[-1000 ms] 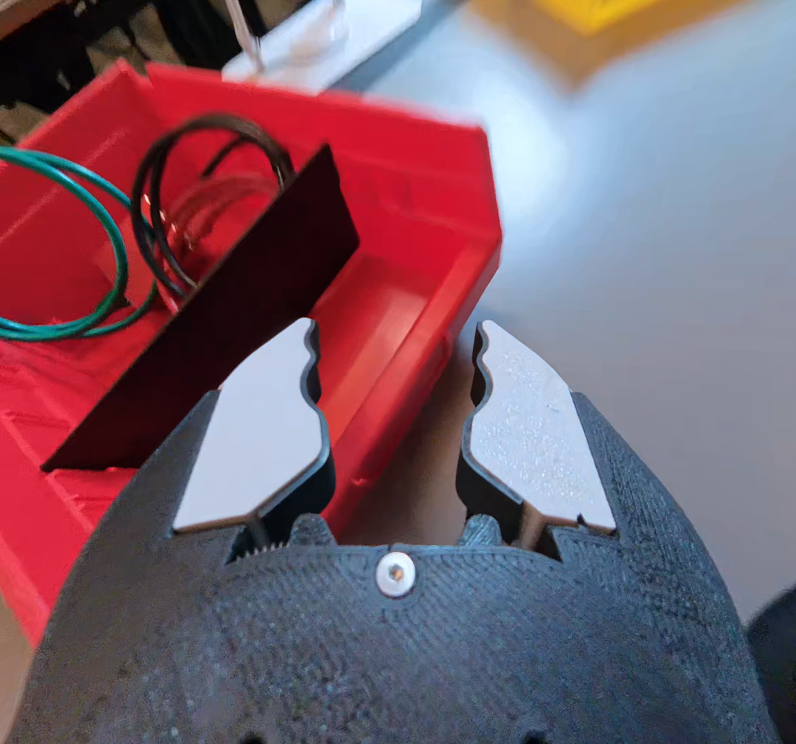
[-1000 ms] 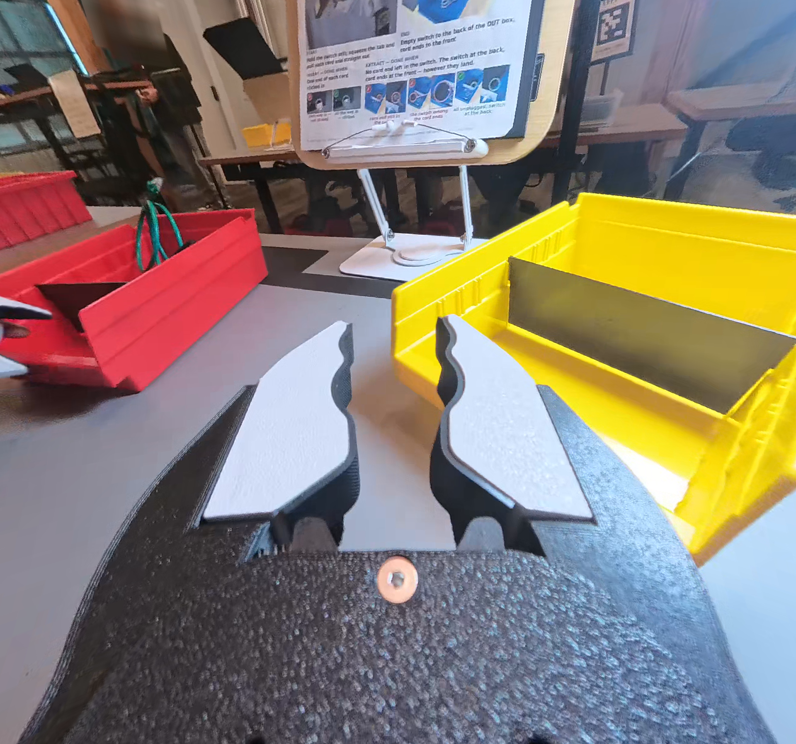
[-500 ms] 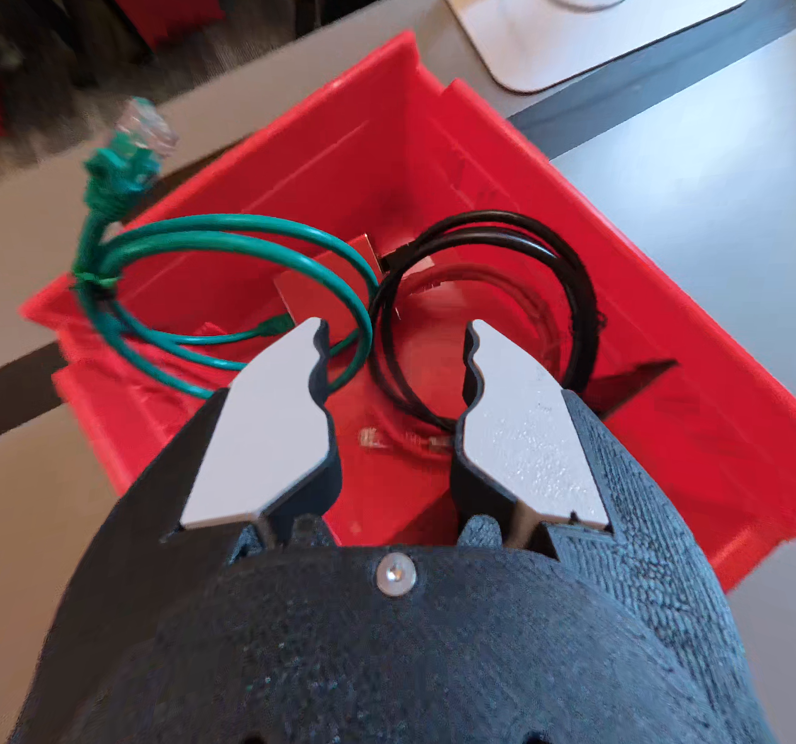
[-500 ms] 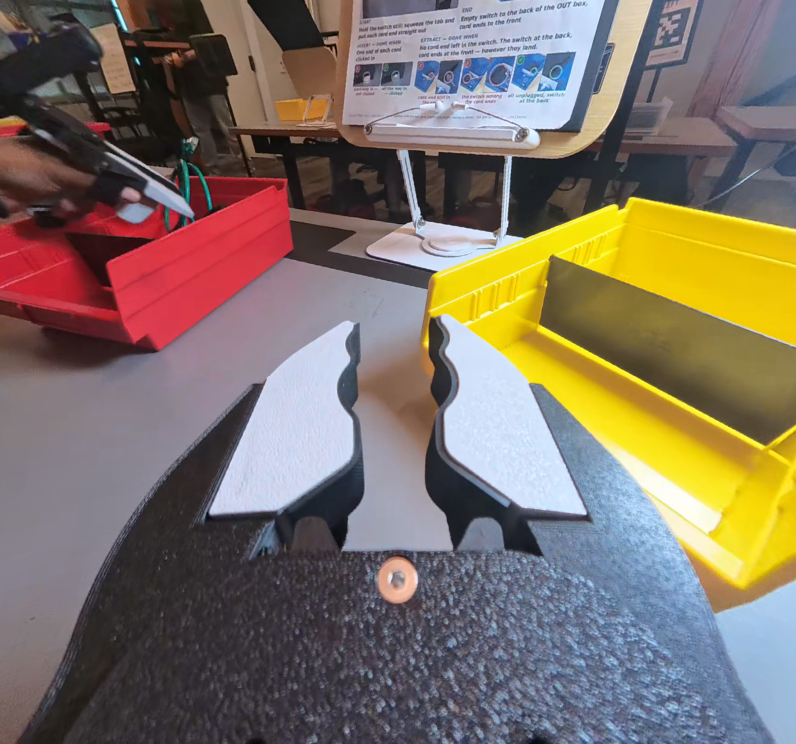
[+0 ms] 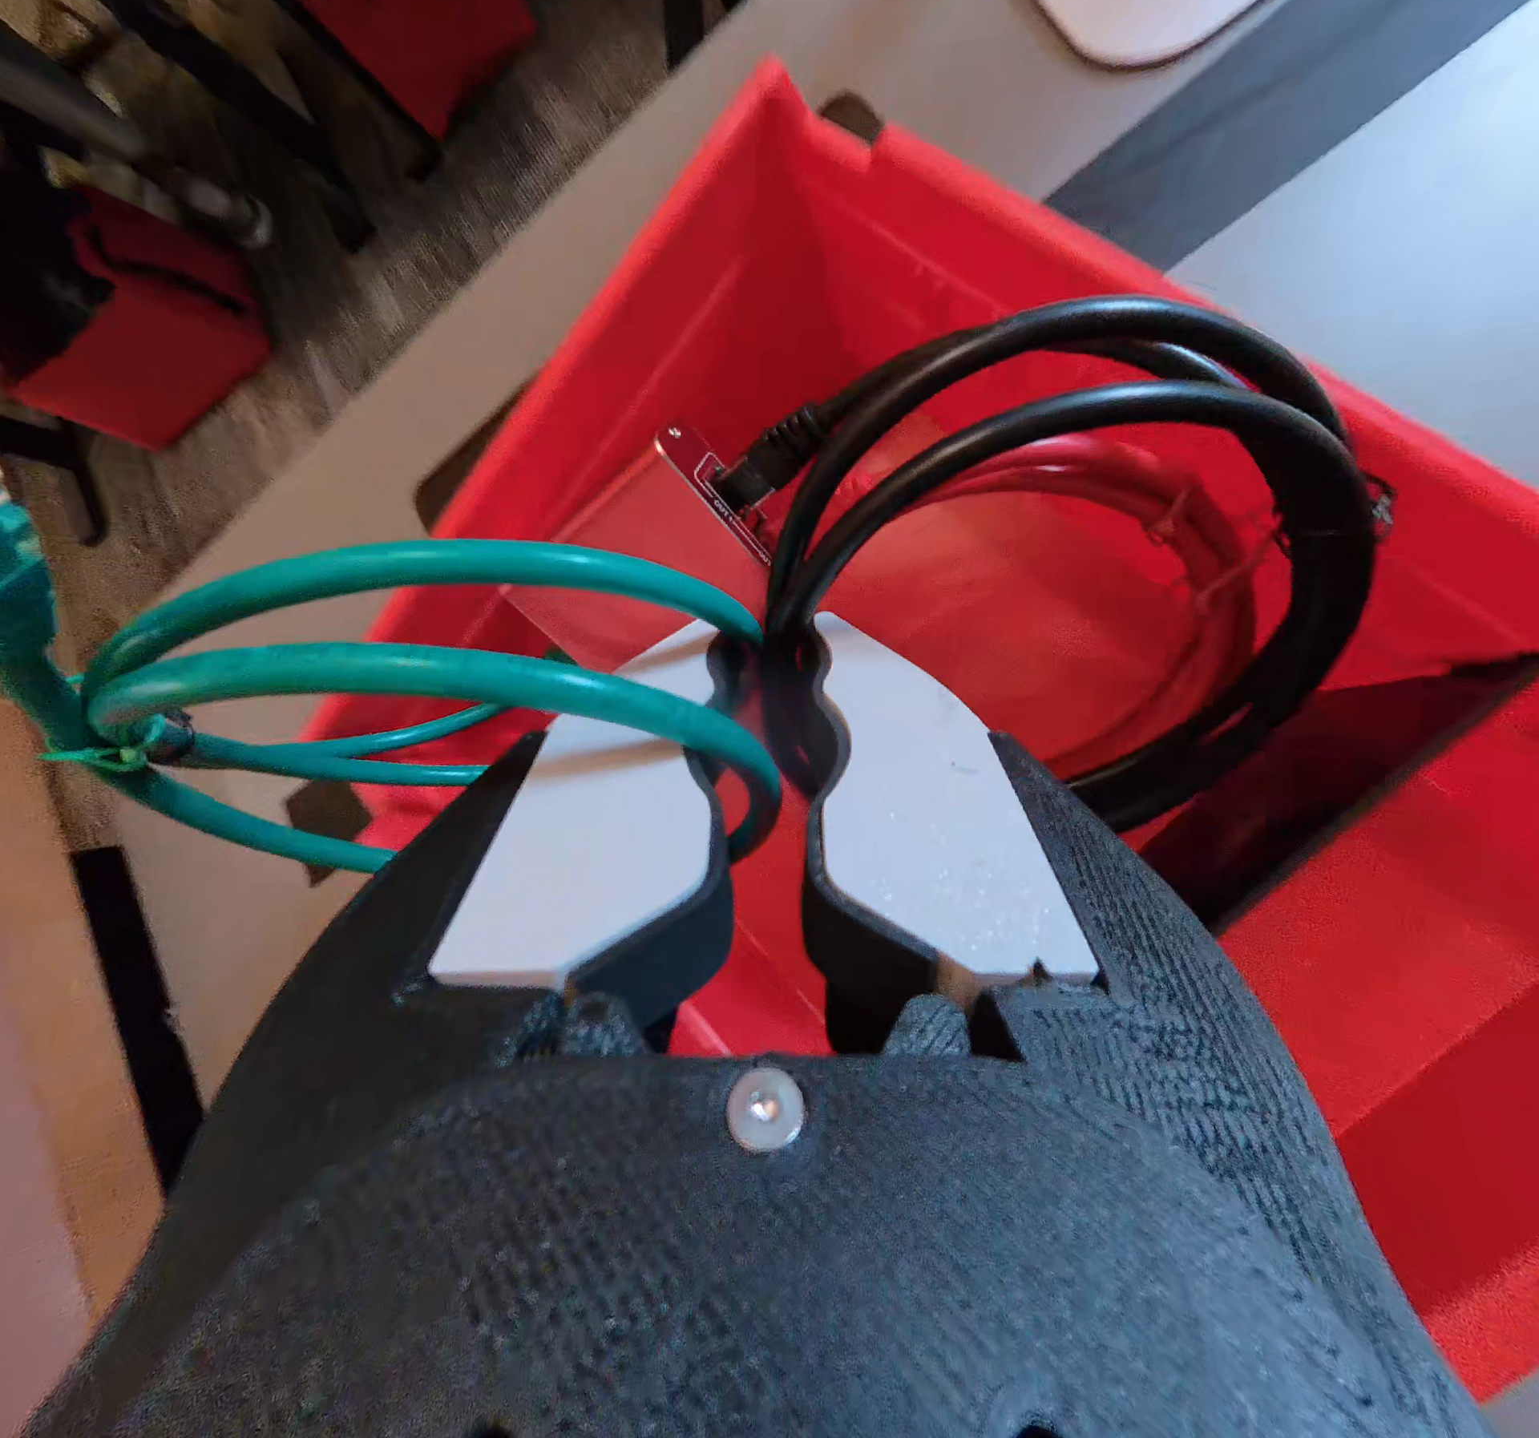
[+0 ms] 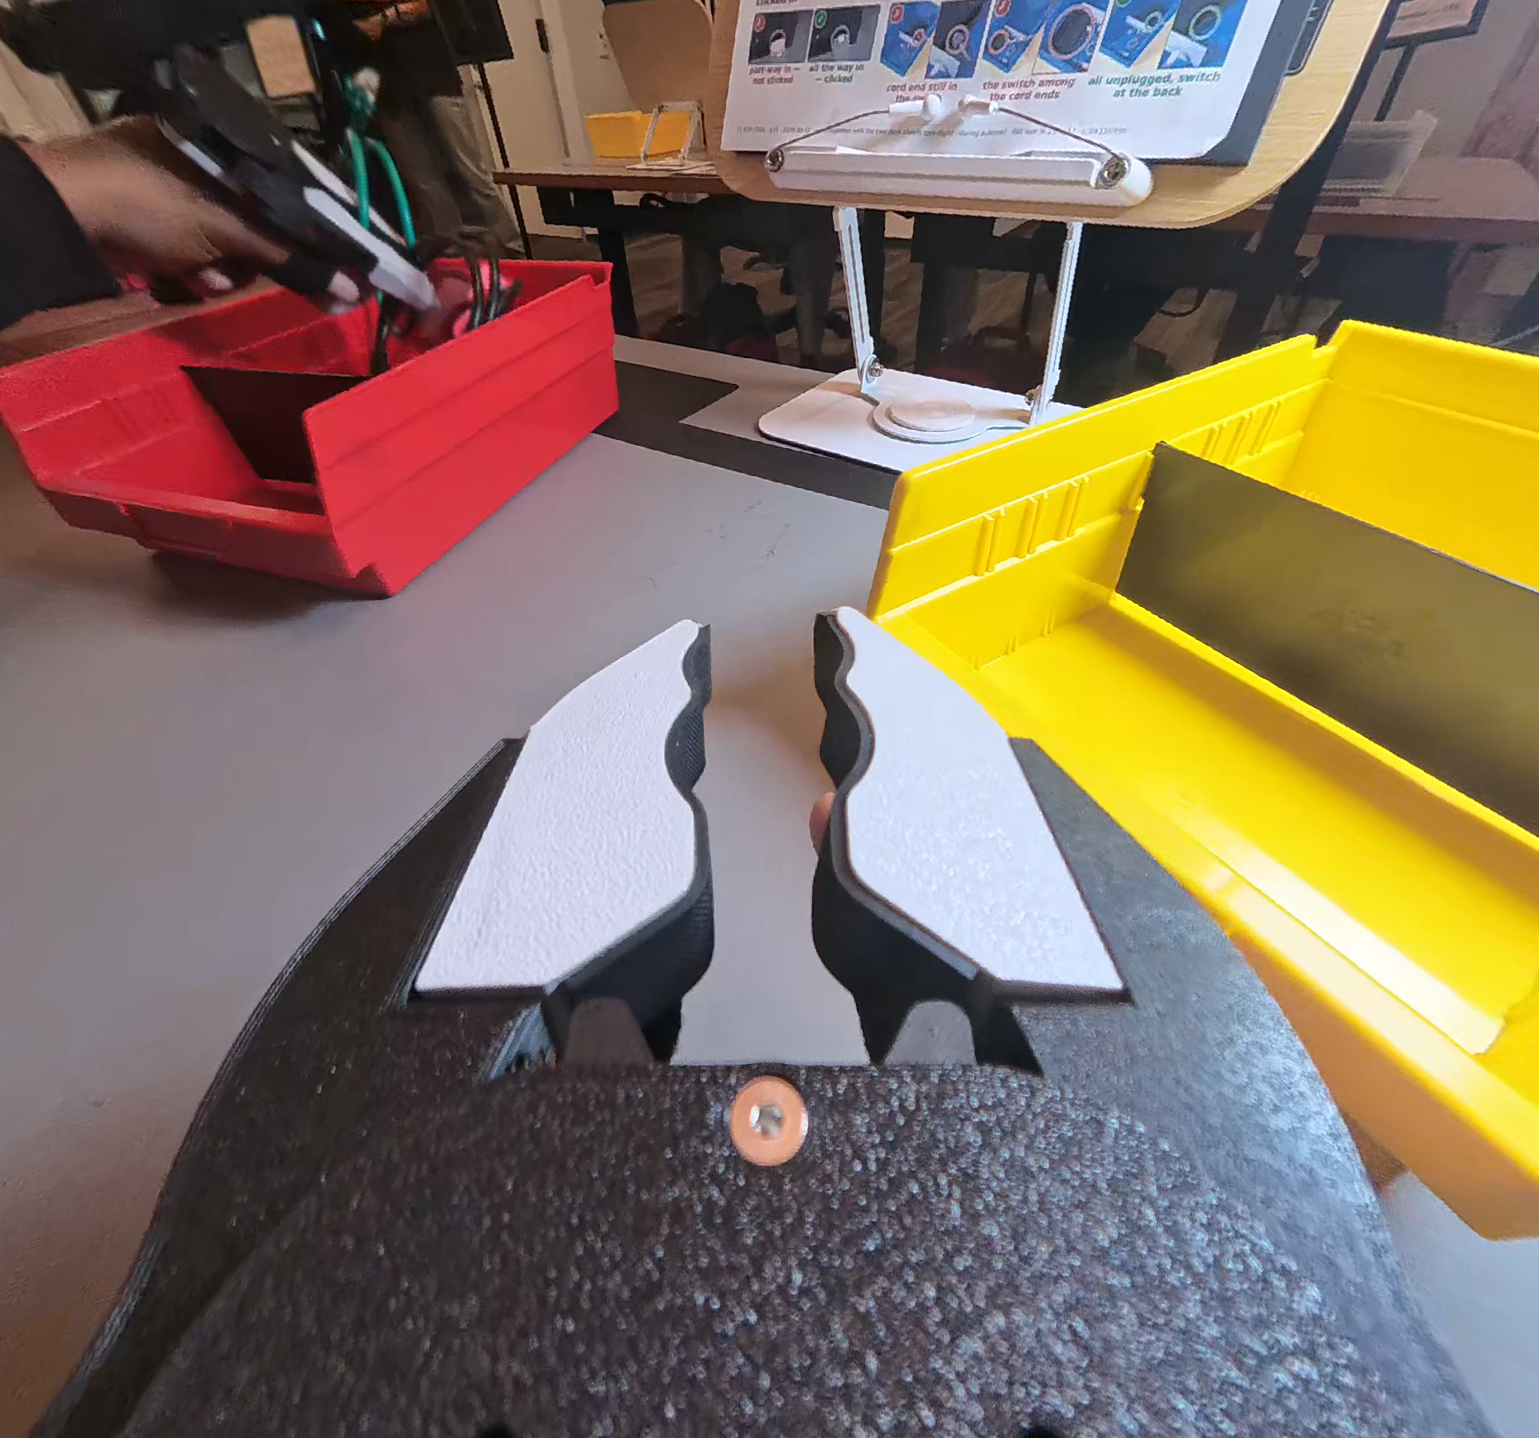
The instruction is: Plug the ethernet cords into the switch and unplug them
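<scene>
Left wrist view: steep downward look, very close, into red bin (image 5: 833,249) rear compartment. Right wrist view: low over grey table (image 6: 250,732), facing forward, near-level, yellow bin (image 6: 1041,565) close at right, stand (image 6: 916,424) beyond. Shared: red bin (image 6: 466,432), farther off at left, left gripper (image 6: 391,282) above it.

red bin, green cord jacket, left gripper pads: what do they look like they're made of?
Red bin: moulded plastic by the look, semi-gloss, with soft highlights and ribbed walls.
Green cord: smooth rubbery or PVC jacket, slight sheen, bends in loops; a thin tie bunches it.
Left gripper pads: pale, matte, finely grained sheet on black layered bodies, probably 3D-printed plastic. The exact pad material can't be told.
</scene>
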A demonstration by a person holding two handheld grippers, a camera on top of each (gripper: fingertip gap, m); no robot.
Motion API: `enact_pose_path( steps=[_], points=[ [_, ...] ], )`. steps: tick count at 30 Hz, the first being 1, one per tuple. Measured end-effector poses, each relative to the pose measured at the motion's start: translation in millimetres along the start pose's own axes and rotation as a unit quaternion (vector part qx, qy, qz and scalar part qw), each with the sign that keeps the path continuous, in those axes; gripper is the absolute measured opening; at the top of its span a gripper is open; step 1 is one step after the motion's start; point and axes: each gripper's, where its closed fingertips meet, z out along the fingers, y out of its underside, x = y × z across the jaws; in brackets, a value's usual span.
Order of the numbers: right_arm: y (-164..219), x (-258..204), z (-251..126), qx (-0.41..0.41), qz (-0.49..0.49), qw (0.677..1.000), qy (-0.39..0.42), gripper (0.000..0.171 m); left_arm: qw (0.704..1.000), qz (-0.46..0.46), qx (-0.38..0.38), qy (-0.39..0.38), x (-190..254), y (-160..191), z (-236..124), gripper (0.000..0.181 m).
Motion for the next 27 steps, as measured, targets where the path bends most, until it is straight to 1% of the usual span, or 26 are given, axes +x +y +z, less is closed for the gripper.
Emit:
enact_pose_path(
  steps=[4,7,9,11,13,15,19,21,23,24,26,27],
  points=[
    [0,-7,2,-0.002,-0.008,1.000,-0.009,0.024,0.996,0.021,0.085,-0.033,-10,-32,-57,0.014],
    [-2,-15,2,0.000,-0.014,1.000,-0.017,0.024,0.985,0.035,0.169,-0.030,3,-64,-110,0.015],
    [-5,-23,3,0.006,-0.019,0.999,-0.028,0.024,0.972,0.056,0.230,-0.011,29,-82,-146,0.015],
    [-10,-33,2,0.016,-0.028,0.998,-0.045,0.024,0.956,0.070,0.284,0.030,68,-94,-178,0.015],
    [-16,-45,1,0.030,-0.038,0.997,-0.064,0.024,0.936,0.086,0.330,0.083,115,-98,-204,0.014],
    [-21,-58,-1,0.038,-0.038,0.995,-0.085,0.024,0.914,0.097,0.369,0.137,165,-94,-224,0.014],
    [-30,-86,-7,0.050,-0.001,0.988,-0.147,0.027,0.867,0.117,0.423,0.236,257,-71,-242,0.013],
    [-28,-105,-9,0.042,0.015,0.977,-0.206,0.031,0.849,0.127,0.433,0.276,293,-57,-241,0.014],
    [-25,-129,-16,0.035,0.040,0.956,-0.290,0.040,0.841,0.140,0.431,0.296,315,-46,-235,0.014],
    [-23,-135,-18,0.034,0.033,0.951,-0.305,0.045,0.843,0.142,0.426,0.297,320,-41,-230,0.013],
    [-16,-141,-16,0.031,-0.034,0.955,-0.293,0.055,0.846,0.141,0.417,0.301,326,-34,-219,0.014],
    [-12,-143,-13,0.026,-0.073,0.958,-0.277,0.056,0.847,0.134,0.415,0.304,329,-31,-214,0.014]
  ],
)
